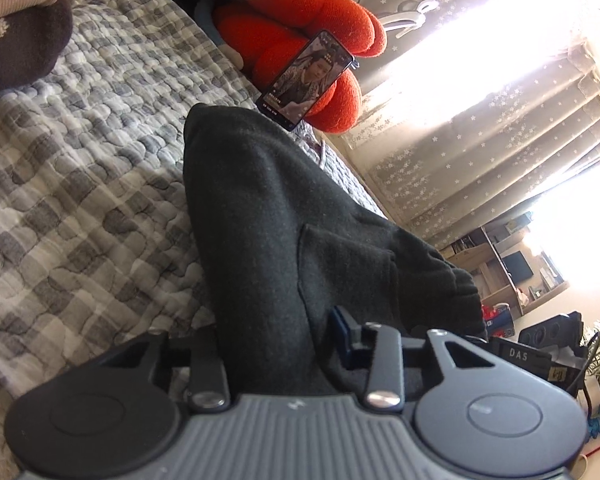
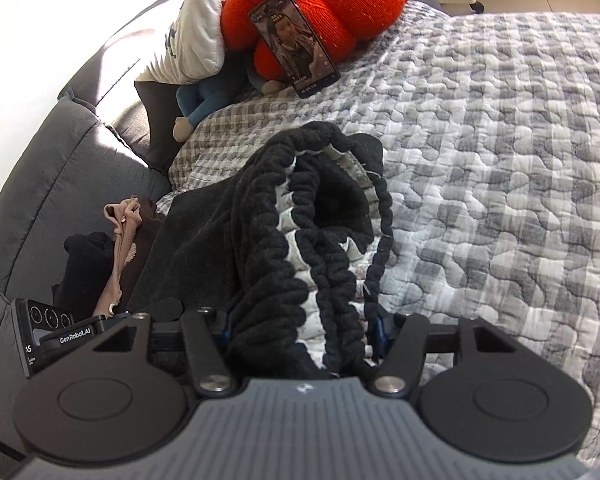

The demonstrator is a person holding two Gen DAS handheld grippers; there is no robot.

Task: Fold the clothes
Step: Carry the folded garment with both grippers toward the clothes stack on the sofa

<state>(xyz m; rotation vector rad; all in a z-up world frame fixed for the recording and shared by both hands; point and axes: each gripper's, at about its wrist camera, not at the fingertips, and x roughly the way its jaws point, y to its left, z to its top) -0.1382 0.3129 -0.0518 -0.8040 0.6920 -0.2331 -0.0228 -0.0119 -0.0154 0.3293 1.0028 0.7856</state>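
A black pair of fleece trousers (image 1: 268, 216) lies lifted over the checked quilt (image 1: 80, 184), a sewn pocket facing the left wrist camera. My left gripper (image 1: 276, 344) is shut on the cloth, which covers one finger; the blue pad of the other (image 1: 340, 328) shows. In the right wrist view the gathered elastic waistband (image 2: 300, 240) of the trousers bunches between the fingers, white lining showing. My right gripper (image 2: 300, 332) is shut on that bunched waistband. The left gripper's body (image 2: 60, 336) sits close at the lower left there.
A phone (image 2: 296, 44) with a lit screen leans on an orange cushion (image 2: 340, 4) at the head of the bed. A pile of pink and dark clothes (image 2: 116, 240) lies by the grey padded headboard (image 2: 52, 184). Curtains (image 1: 480, 152) and shelves stand beyond the bed's edge.
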